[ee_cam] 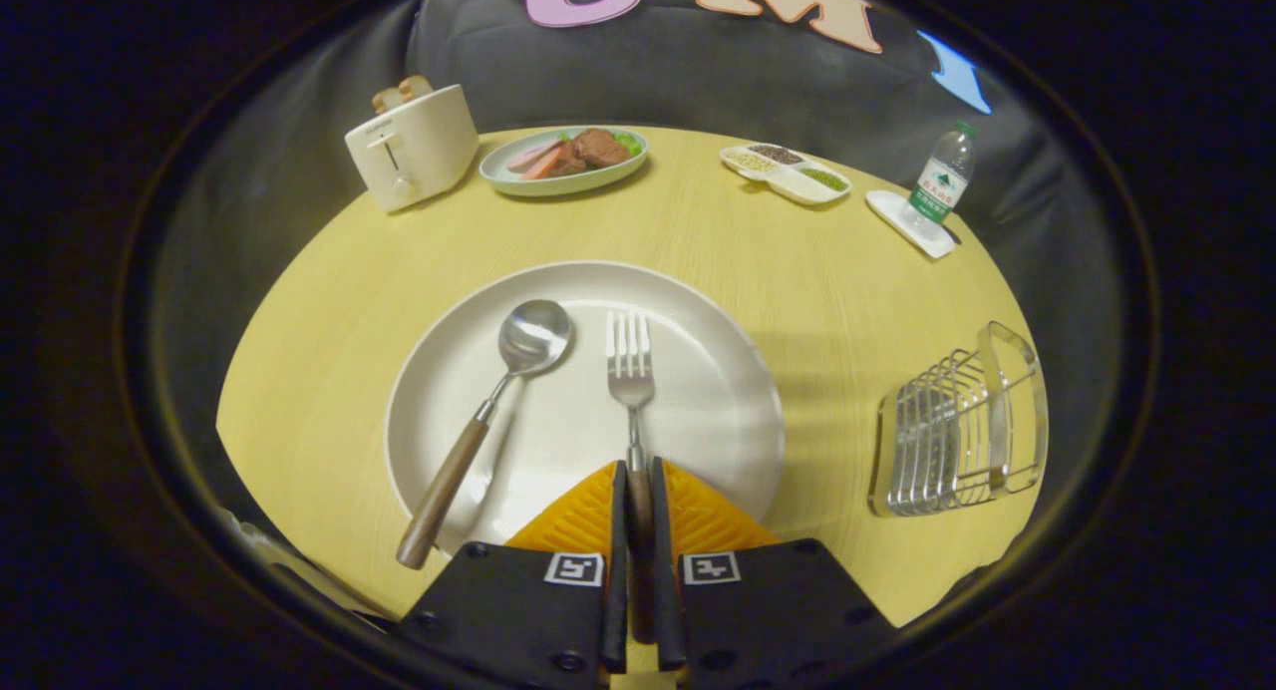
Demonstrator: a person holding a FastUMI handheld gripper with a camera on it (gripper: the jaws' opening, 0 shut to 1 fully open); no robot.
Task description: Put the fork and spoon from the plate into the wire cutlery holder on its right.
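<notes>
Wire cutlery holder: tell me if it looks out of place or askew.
The wire cutlery holder seems to lie tipped on its side on the table, right of the plate, its wires running sideways. The hand-held gripper is shut on the fork; the spoon lies on the plate.

Bare table (817,301) lies open between plate (718,351) and wire cutlery holder (957,431).

Gripper (638,471) low and level, pointing forward. Both fingers (583,516) drawn close together, near parallel, pressing on fork handle (639,516) from either side. Handle runs back between them; fingertips sit at its forward end.
</notes>
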